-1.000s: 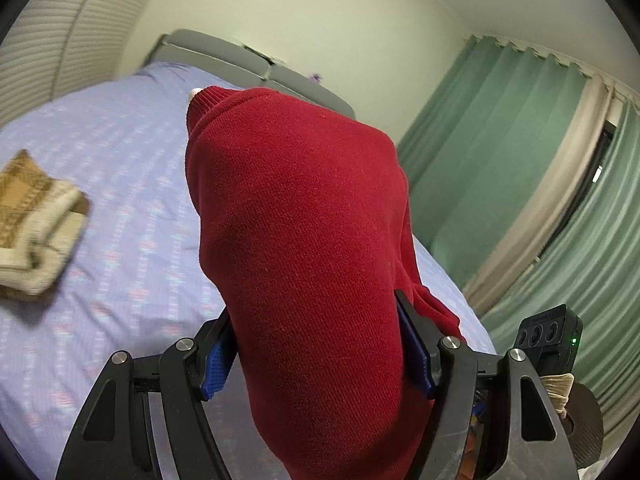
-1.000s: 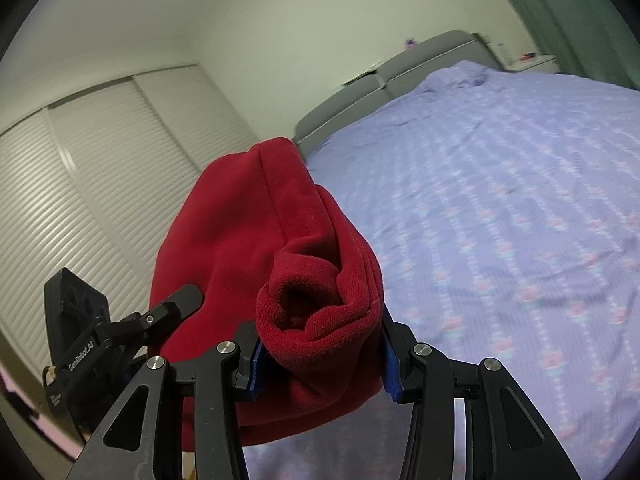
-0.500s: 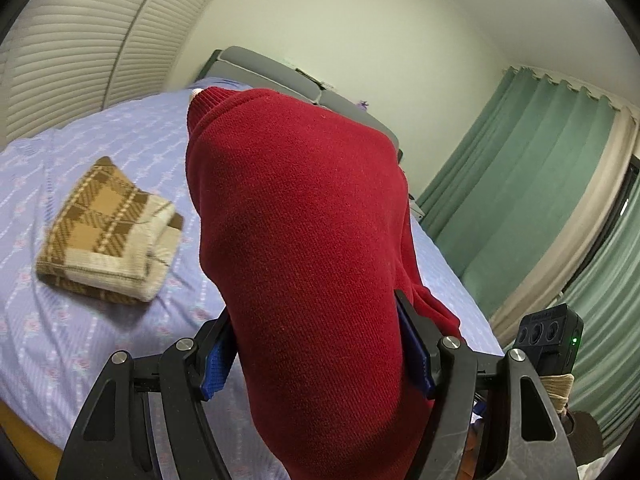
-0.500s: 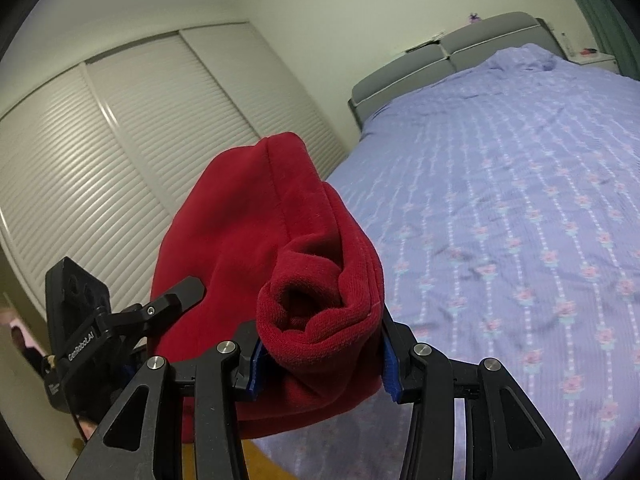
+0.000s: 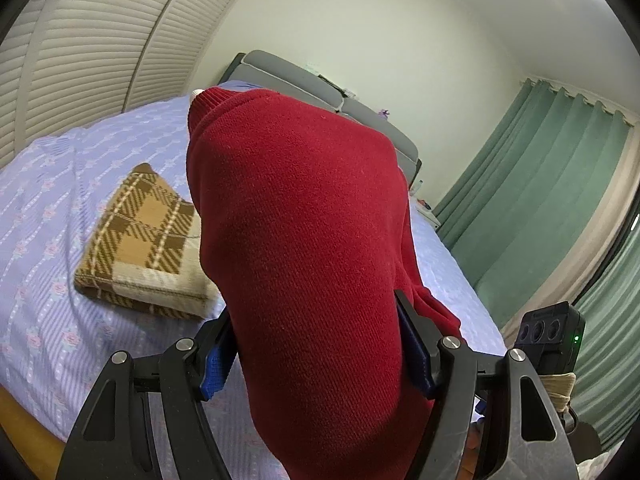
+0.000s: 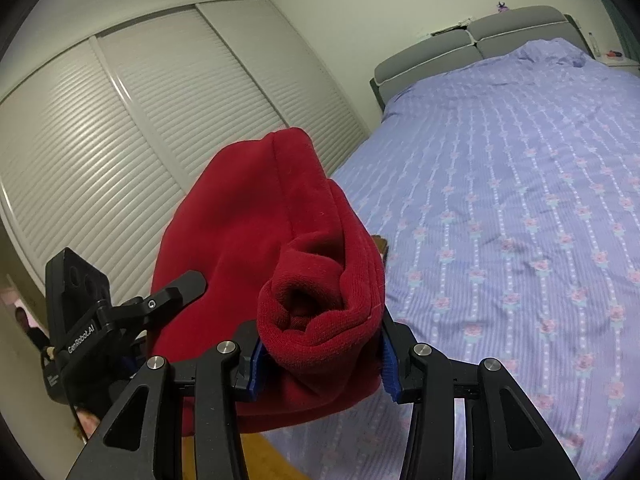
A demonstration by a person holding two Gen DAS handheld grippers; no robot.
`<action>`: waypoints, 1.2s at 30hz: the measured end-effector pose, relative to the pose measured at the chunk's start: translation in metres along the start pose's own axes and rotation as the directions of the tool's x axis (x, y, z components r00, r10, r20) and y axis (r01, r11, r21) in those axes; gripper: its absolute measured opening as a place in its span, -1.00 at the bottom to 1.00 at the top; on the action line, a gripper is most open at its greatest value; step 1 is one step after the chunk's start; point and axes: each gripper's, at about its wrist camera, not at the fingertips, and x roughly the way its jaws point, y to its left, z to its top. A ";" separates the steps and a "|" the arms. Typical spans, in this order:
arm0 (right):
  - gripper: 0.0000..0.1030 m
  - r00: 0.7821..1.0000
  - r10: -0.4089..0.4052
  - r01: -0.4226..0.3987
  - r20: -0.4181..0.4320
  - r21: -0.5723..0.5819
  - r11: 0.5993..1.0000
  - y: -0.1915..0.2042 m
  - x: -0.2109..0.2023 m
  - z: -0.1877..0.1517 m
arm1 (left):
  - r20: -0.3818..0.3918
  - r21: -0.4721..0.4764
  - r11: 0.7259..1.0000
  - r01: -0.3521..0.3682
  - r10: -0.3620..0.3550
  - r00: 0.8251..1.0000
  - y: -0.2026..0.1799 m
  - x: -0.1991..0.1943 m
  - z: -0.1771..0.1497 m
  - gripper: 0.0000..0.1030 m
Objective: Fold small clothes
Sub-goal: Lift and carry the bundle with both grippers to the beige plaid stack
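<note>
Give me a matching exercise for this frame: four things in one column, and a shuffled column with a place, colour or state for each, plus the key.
Things:
1. red garment
2. plaid folded cloth
3. curtains
4. headboard

Descriptions:
A. green, hanging beside the bed
B. clamped in both the left gripper and right gripper
C. grey, against the wall
D. lying folded on the bedsheet

Pairs: 1-B, 2-D, 3-A, 4-C

The plaid folded cloth (image 5: 144,244) now lies closer to the left claw (image 5: 320,356), just beyond its left finger; the wardrobe doors (image 6: 140,152) fill more of the right claw's view.
</note>
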 end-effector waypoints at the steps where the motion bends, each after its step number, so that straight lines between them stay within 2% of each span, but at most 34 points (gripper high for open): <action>1: -0.12 1.000 0.001 -0.001 -0.003 -0.001 1.000 -0.002 0.004 0.003 | 0.000 -0.004 1.000 -0.003 0.003 1.000 0.006 0.000 0.002 0.36; 14: -0.12 0.998 0.023 -0.024 -0.065 -0.012 1.000 0.005 0.049 0.010 | -0.005 -0.041 0.998 -0.041 0.040 0.999 0.044 0.003 0.018 0.36; 26: -0.12 0.996 0.017 -0.020 -0.092 -0.037 0.999 0.014 0.073 0.008 | -0.006 -0.028 0.999 -0.042 0.042 0.999 0.066 0.010 0.032 0.36; 36: -0.13 0.996 -0.013 0.008 -0.086 -0.060 0.998 0.026 0.117 0.020 | -0.033 0.062 0.997 -0.043 0.045 0.998 0.093 0.042 0.086 0.36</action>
